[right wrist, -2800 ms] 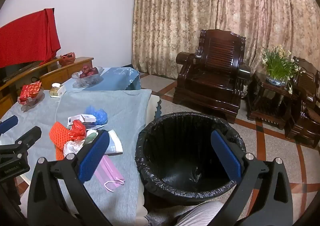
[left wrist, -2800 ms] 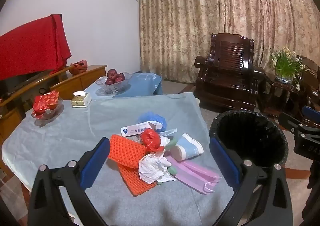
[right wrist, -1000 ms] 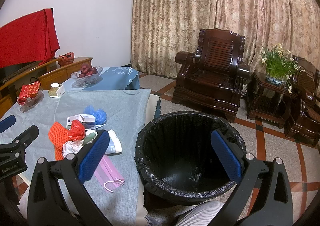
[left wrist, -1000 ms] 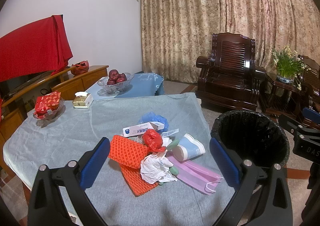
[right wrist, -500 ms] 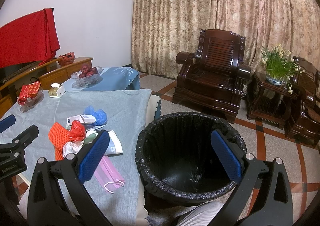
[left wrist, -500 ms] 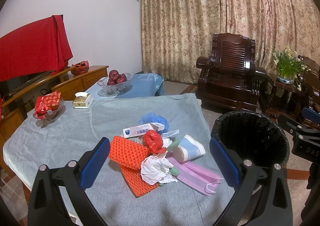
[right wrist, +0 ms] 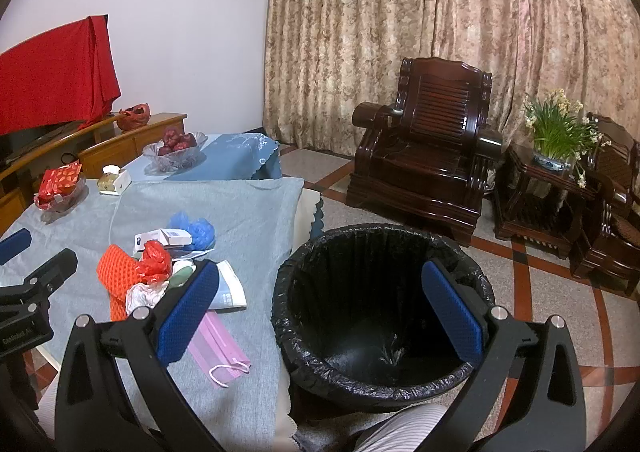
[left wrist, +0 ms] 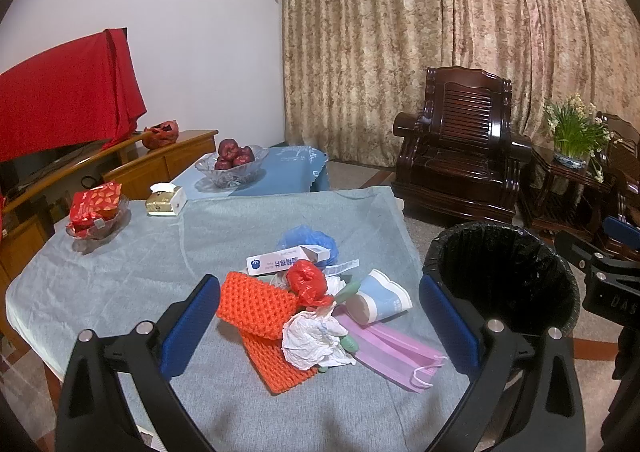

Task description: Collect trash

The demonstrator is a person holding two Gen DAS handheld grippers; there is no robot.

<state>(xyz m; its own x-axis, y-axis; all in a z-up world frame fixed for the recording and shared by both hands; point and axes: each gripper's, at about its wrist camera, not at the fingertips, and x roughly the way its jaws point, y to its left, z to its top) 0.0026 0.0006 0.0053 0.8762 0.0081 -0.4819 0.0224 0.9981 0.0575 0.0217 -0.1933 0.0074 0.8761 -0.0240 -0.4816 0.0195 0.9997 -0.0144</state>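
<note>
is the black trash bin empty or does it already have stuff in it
Empty, apparently: in the right wrist view the trash bin shows only its black liner, bare down to the bottom.

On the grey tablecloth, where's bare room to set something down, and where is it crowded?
Bare cloth lies between the trash pile and the red snack dish, and along the near edge of the tablecloth below the orange net. It is crowded from the pile to the pink mask, beside the bin.

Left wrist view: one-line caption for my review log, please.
Open left claw hovers over a trash pile, orange foam netting, crumpled tissue and pink face mask, beside the black-lined trash bin.
</note>
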